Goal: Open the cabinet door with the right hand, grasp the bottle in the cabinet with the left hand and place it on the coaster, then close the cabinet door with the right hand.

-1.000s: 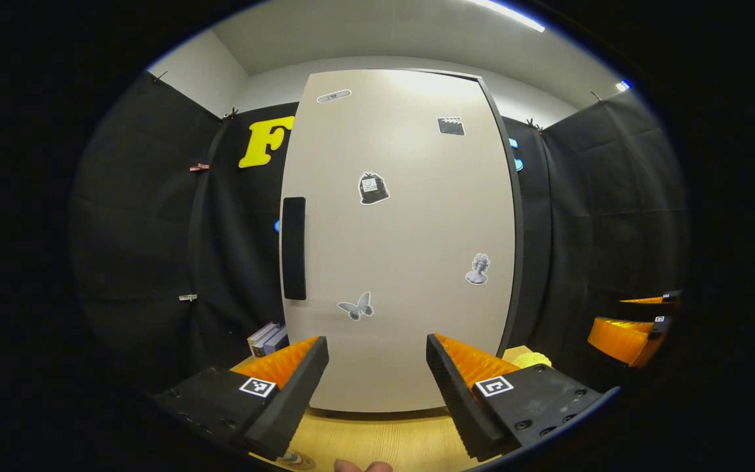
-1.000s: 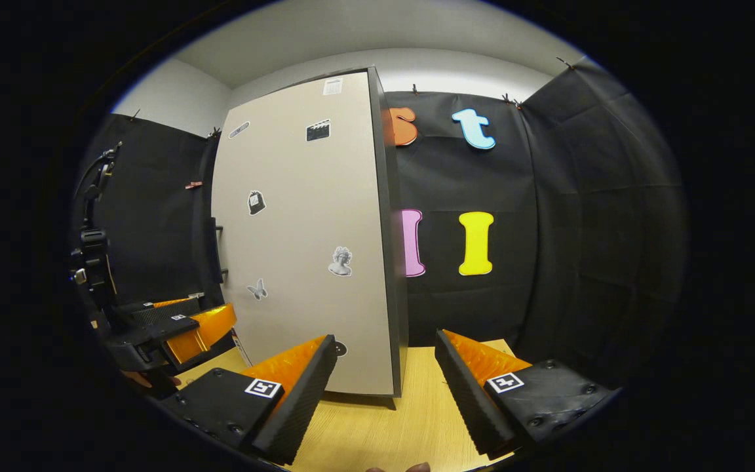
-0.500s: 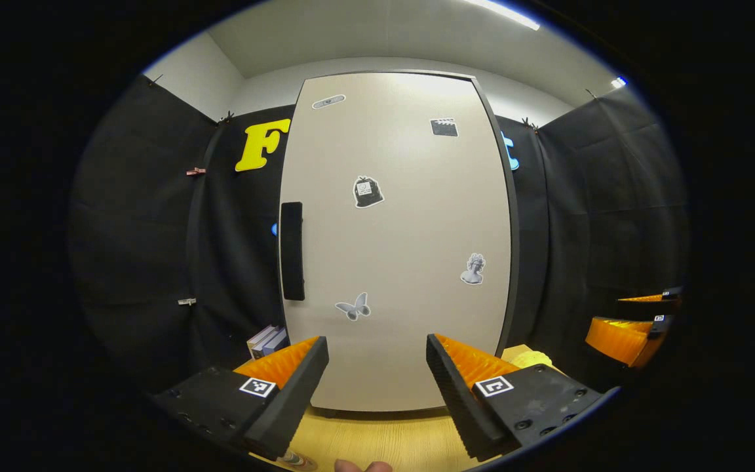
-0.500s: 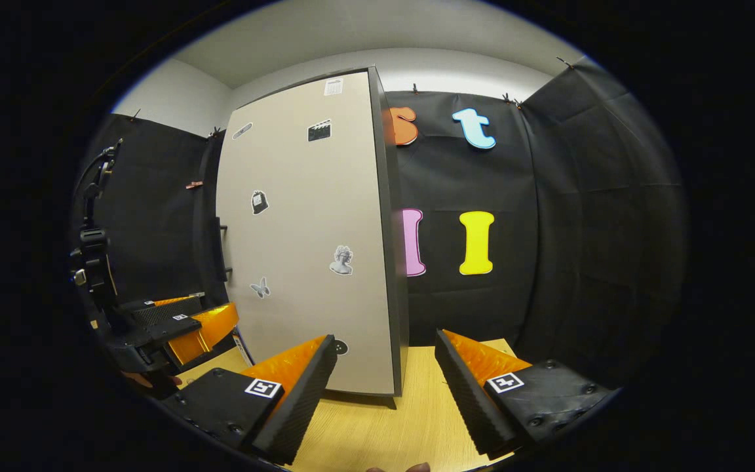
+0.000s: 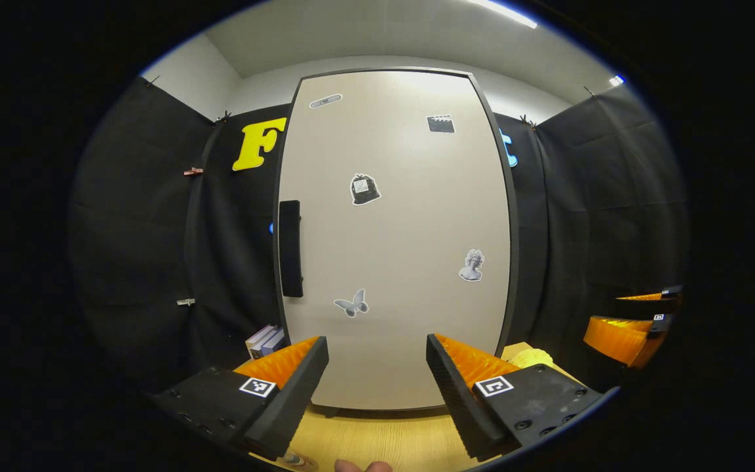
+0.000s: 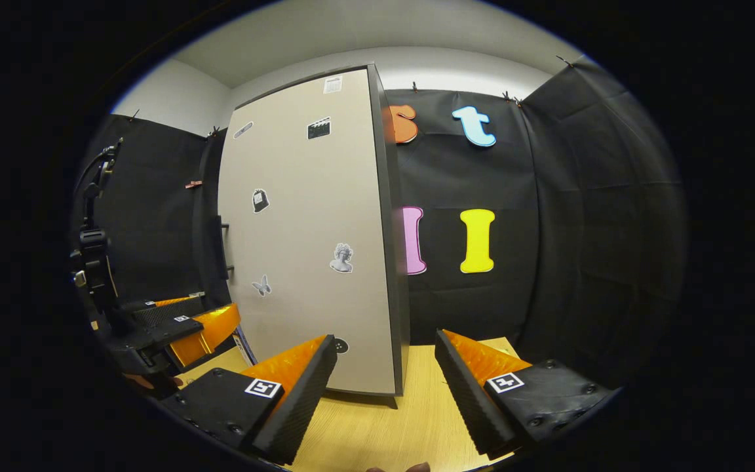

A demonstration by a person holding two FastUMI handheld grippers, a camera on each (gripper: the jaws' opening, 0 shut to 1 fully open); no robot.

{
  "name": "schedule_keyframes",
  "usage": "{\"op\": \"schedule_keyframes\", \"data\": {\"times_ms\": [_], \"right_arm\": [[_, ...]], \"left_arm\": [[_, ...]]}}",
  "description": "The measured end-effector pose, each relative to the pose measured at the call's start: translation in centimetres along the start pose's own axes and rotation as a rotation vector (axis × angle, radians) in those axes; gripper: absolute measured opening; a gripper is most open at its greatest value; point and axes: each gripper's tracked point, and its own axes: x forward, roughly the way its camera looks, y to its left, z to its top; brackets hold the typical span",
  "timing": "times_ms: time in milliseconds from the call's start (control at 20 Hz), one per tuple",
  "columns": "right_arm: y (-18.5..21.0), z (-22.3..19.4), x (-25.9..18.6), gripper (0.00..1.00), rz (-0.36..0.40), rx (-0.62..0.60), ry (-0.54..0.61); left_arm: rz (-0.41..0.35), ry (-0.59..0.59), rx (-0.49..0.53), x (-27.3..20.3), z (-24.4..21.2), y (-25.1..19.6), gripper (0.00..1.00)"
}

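A tall beige cabinet (image 5: 404, 229) stands straight ahead on the wooden table (image 5: 384, 439), its stickered door flush shut and its black handle (image 5: 290, 249) on the left edge. My left gripper (image 5: 377, 387) is open a short way in front of the door, holding nothing. In the right gripper view the cabinet (image 6: 312, 229) is seen from its right corner, and my right gripper (image 6: 384, 387) is open and holds nothing, near that corner. The bottle is hidden. A small round thing (image 5: 295, 459) peeks out at the bottom edge; I cannot tell what it is.
A few books (image 5: 266, 339) lie left of the cabinet's foot and a yellow lumpy object (image 5: 531, 358) lies at its right. The right gripper (image 5: 633, 324) shows far right in the left gripper view; the left gripper (image 6: 174, 328) and its hand show low left in the right gripper view.
The cabinet door has swung the last bit shut; the dark gap along its top right edge is gone. Both grippers stayed open and barely moved.
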Motion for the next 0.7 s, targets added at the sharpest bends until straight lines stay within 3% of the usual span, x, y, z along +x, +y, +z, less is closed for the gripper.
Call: {"op": "schedule_keyframes", "data": {"times_ms": [700], "right_arm": [[0.11,-0.26,0.33,0.98,0.001,-0.008,0.002]], "left_arm": [[0.000,-0.002,0.004,0.27,-0.20,0.00,0.94]]}}
